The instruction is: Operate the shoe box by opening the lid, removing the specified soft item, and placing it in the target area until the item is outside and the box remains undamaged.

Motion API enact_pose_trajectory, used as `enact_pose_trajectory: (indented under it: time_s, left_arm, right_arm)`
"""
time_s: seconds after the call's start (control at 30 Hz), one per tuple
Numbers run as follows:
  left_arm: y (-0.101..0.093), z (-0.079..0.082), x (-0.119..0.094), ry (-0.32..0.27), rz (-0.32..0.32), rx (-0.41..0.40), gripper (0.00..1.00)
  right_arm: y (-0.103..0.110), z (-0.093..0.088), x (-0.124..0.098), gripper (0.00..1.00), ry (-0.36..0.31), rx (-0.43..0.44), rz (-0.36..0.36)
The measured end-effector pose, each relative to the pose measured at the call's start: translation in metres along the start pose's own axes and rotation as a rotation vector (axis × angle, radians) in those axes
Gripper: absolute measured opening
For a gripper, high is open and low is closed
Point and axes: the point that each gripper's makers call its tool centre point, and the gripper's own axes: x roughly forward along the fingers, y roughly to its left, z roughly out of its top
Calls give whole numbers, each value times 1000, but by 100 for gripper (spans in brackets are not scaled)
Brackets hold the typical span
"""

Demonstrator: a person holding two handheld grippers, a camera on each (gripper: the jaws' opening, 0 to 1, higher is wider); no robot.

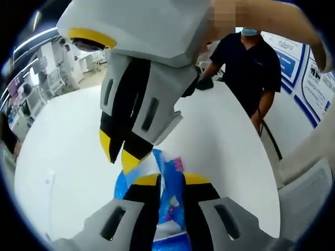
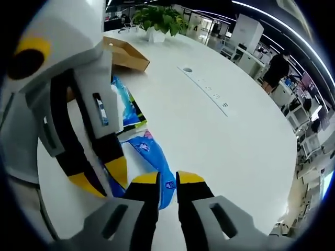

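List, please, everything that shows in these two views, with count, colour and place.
soft blue plastic packet: one, blue with pink and white print, on the table, held between both claws.
round white table: one, white, under everything.
brown cardboard box: one, brown, far end of the table.
green potted plant: one, green in a white pot, beyond the box.
person in dark top: one, standing past the table's far edge.
left claw: grey, black, yellow-tipped, shut on the packet.
right claw: same colours, shut on the packet's end.

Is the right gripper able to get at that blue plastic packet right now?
Probably yes: the right gripper already has the blue plastic packet between its jaws, above the white table, alongside the left gripper.
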Motion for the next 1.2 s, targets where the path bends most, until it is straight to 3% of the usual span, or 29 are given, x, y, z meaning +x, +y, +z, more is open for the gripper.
enact_pose_trajectory:
  time_s: [0.13,0.4,0.73,0.9,1.2]
  left_arm:
    - [-2,3,-13,-7,21,20,18]
    - [-6,-6,-39,7,54,-18,29]
    - [-11,-18,-83,-41,99,-53,33]
    - [-15,-31,-110,-67,118,-65,34]
    - [-21,-65,-155,-68,157,-83,35]
  right_arm:
    - [-1,7,-9,15,-18,15,-17]
    - [5,24,-27,21,-48,44,-29]
    - [26,47,-42,29,-77,28,-15]
    - [43,62,-47,31,-106,9,10]
    - [73,76,-42,37,-100,-38,54]
